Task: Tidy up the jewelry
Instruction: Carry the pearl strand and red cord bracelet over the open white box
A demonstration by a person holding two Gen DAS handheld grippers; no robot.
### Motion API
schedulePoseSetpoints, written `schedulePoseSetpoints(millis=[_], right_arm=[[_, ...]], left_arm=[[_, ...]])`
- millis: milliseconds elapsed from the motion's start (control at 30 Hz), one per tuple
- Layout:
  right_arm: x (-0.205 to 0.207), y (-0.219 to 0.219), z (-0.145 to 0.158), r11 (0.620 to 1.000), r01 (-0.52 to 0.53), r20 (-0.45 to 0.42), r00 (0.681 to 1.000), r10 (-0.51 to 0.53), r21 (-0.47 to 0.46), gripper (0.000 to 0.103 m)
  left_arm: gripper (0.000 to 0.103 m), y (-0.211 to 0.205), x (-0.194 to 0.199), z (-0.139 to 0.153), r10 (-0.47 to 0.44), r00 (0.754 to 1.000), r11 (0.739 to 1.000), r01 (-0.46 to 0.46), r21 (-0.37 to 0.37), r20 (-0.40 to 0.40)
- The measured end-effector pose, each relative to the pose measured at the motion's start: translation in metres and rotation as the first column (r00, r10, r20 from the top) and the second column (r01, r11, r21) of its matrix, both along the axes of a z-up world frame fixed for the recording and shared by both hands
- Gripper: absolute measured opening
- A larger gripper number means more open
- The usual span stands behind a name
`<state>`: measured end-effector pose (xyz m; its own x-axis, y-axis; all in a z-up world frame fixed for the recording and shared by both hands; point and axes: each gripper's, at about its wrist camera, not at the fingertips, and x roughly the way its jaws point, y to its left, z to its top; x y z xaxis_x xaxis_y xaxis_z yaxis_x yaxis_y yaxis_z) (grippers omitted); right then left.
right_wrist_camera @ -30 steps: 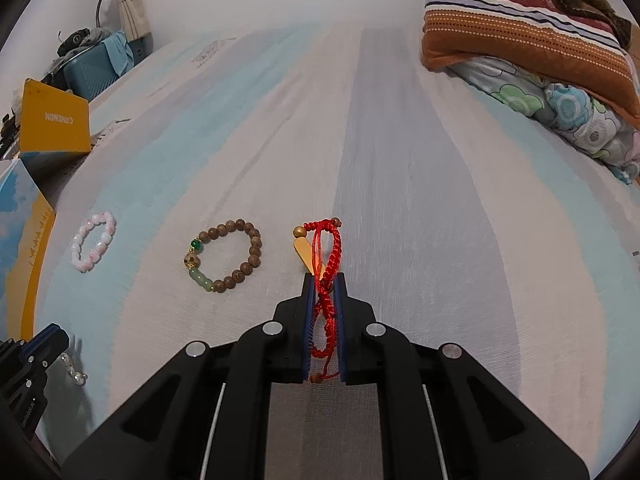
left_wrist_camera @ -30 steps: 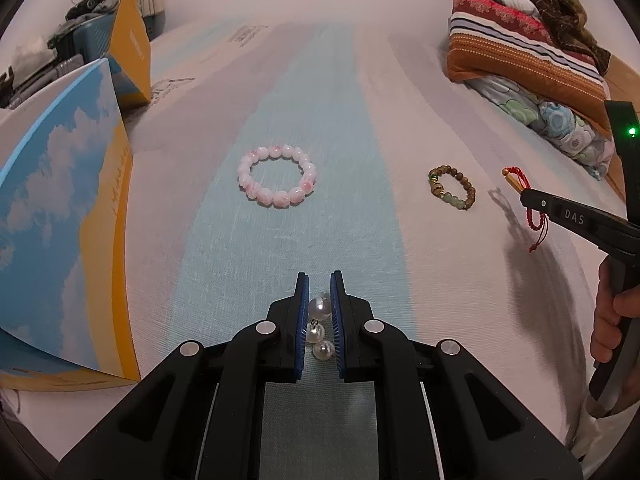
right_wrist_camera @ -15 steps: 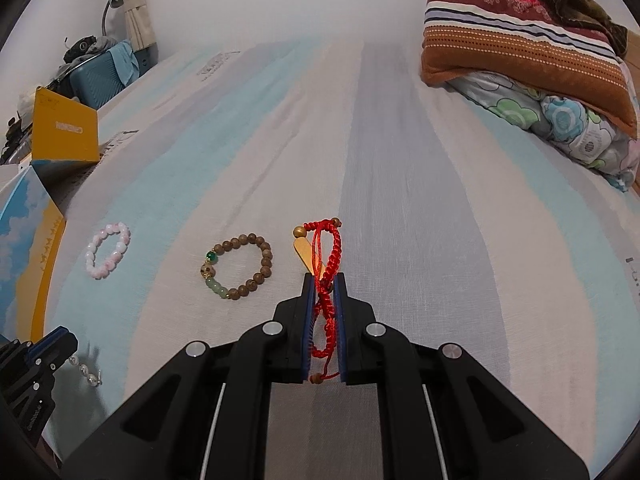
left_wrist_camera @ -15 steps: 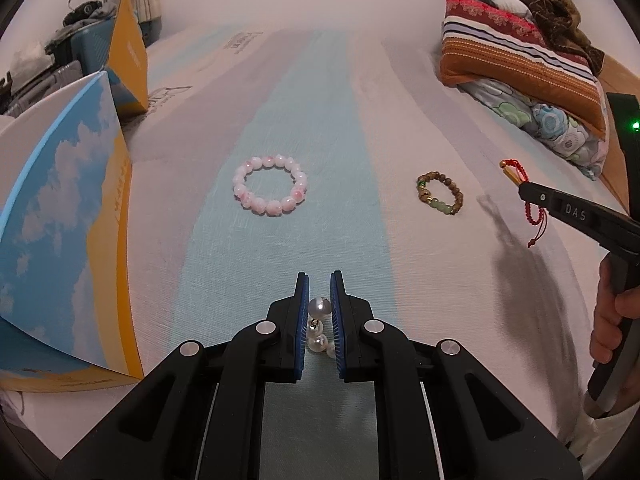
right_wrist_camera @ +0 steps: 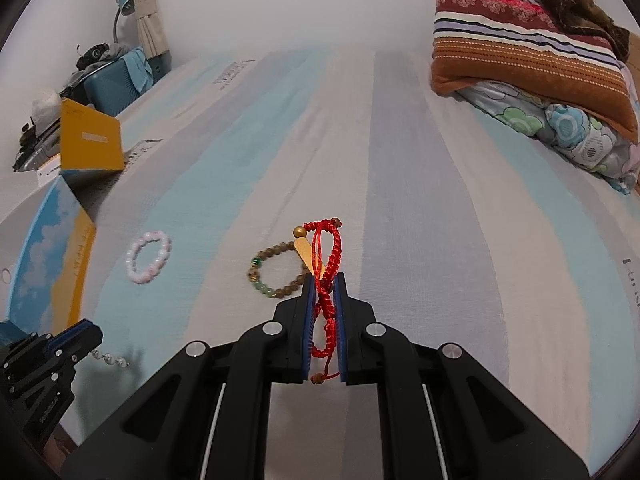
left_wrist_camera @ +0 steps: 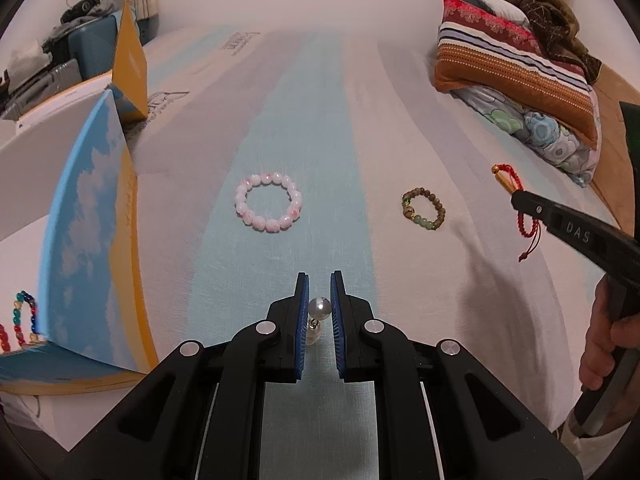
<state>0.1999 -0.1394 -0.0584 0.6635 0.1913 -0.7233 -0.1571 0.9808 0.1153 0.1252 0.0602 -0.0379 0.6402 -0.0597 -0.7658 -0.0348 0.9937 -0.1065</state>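
**beadhoarder:** Striped bedsheet (left_wrist_camera: 320,160) as a work surface, pastel blue and pink bands, pillows (left_wrist_camera: 516,68) stacked far right. Both tools are loaded: the left gripper (left_wrist_camera: 319,312) is clamped on a pearl piece (left_wrist_camera: 319,307), one pearl squeezed between the blue pads with a small metal link and a second pearl dangling under it. The right gripper (right_wrist_camera: 323,312) is pinched tight on a red cord bracelet (right_wrist_camera: 326,264), loops sticking out past the tips and a knotted tail hanging behind the pads. How would you carry these to wherever they're going?

**knot_a_problem:** I'm guessing the destination is that sky-print box (left_wrist_camera: 92,248) on the left, since a multicolour bead strand (left_wrist_camera: 22,316) already sits by it at the frame edge. Can't see inside it, so that's a guess. The pearl grip looks sketchy to me: a round hard bead between flat pads can squirt out. Keep the squeeze steady and don't swing it, because the dangling bit will pendulum.

**beadhoarder:** And the red one?

**knot_a_problem:** Cord is soft, so it'll hold fine. Just keep it high enough that the tail doesn't snag the brown wooden bracelet (right_wrist_camera: 280,270), which lies right below it in the right view. The pink bead bracelet (left_wrist_camera: 269,207) lies mid-sheet between you and the box, well apart from both tools, so pass over it and don't drag anything through. Drop one piece at a time, left first, since it's nearer.
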Motion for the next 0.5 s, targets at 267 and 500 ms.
schedulePoseSetpoints(millis=[267,500], right_arm=[[-0.013,0.013,0.014,0.999,-0.028,-0.027,0.999,0.029,0.027,0.009],[-0.028,0.035,0.041,0.997,-0.064,-0.010,0.998,0.065,0.039,0.008]], left_arm=[[0.010,0.003,-0.004,0.028,0.003,1.000,1.000,-0.003,0.015,0.014],[0.011,0.009,-0.005,0.057,0.007,0.999,0.999,-0.009,0.045,0.038]])
